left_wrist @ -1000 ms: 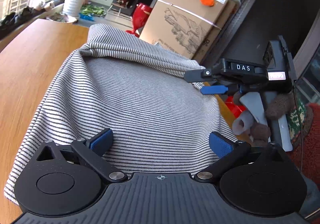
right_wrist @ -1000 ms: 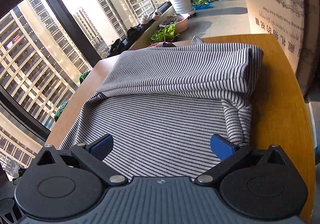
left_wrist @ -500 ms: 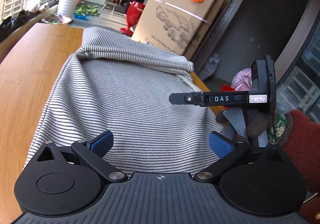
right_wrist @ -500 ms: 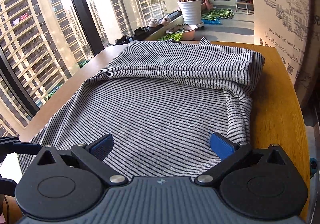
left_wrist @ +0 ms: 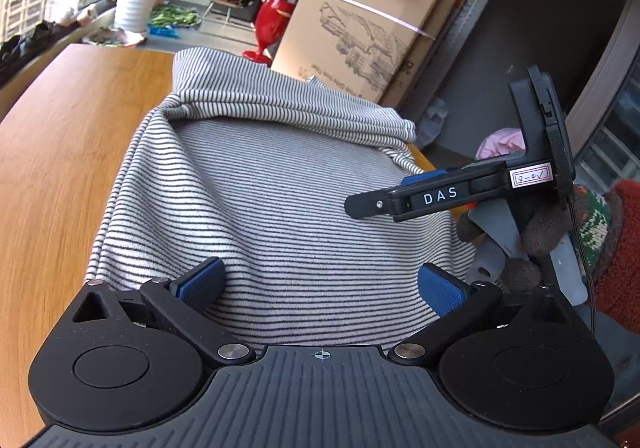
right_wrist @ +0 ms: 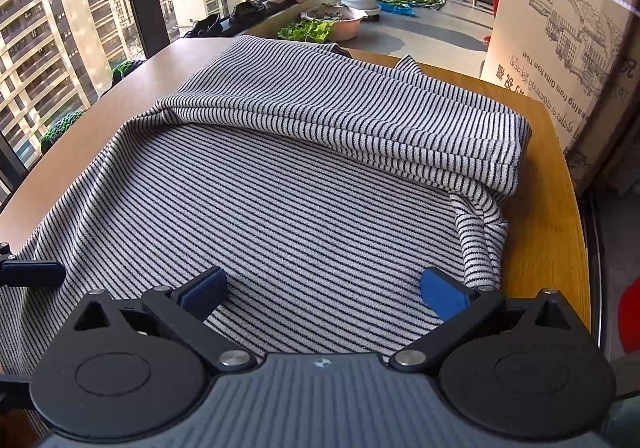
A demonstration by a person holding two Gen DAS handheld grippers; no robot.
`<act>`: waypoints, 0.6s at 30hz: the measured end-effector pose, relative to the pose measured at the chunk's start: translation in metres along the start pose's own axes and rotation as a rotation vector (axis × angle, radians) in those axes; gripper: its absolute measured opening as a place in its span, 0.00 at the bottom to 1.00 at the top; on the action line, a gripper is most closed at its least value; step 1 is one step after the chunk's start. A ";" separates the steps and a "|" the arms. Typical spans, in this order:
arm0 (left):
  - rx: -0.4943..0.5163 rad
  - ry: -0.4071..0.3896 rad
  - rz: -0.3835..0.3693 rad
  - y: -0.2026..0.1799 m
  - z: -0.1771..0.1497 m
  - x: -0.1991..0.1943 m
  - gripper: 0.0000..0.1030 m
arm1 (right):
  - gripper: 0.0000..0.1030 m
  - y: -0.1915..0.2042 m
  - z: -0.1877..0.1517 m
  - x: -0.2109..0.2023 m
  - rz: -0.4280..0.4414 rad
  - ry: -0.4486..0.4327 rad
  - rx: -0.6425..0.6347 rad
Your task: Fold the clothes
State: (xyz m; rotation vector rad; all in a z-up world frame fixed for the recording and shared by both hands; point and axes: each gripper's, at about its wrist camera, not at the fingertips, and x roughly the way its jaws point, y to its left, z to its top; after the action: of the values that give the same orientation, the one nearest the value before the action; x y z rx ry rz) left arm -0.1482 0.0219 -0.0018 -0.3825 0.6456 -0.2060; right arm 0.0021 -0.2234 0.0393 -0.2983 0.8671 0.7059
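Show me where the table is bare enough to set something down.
Most room: the bare table left of the striped shirt in the left wrist view. A narrower strip runs between the shirt's right edge and the table edge by the cardboard box. The middle is covered by the shirt, with both open grippers over its near edge.

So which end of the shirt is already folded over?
The far end: it lies doubled in layers toward the box. The end under both open grippers is a single flat layer.
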 end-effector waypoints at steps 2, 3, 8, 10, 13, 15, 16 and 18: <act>-0.017 0.000 -0.012 0.001 -0.005 -0.008 1.00 | 1.00 -0.005 -0.003 -0.002 0.006 -0.001 0.011; -0.029 0.002 -0.018 0.002 -0.009 -0.013 1.00 | 1.00 -0.007 -0.006 -0.004 0.010 -0.001 0.003; -0.010 0.045 -0.012 -0.017 -0.019 -0.024 1.00 | 1.00 -0.021 -0.022 -0.011 0.059 -0.005 -0.049; 0.021 0.070 -0.022 -0.029 -0.018 -0.027 1.00 | 1.00 -0.016 -0.029 -0.011 0.086 -0.015 -0.085; 0.099 0.025 -0.029 -0.046 -0.009 -0.032 1.00 | 1.00 -0.022 -0.035 -0.011 0.097 -0.032 -0.093; 0.144 -0.004 0.011 -0.053 -0.001 -0.028 1.00 | 0.99 -0.041 -0.036 -0.012 0.103 -0.052 -0.056; 0.142 -0.002 0.026 -0.053 0.003 -0.023 1.00 | 0.95 -0.050 -0.034 -0.016 0.104 -0.073 -0.024; 0.120 0.021 0.044 -0.048 0.012 -0.009 1.00 | 0.87 -0.068 -0.028 -0.022 0.096 -0.119 0.032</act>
State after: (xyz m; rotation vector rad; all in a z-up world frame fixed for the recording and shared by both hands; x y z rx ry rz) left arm -0.1508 -0.0154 0.0316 -0.2503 0.6588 -0.2062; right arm 0.0221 -0.2979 0.0366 -0.1853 0.7827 0.7908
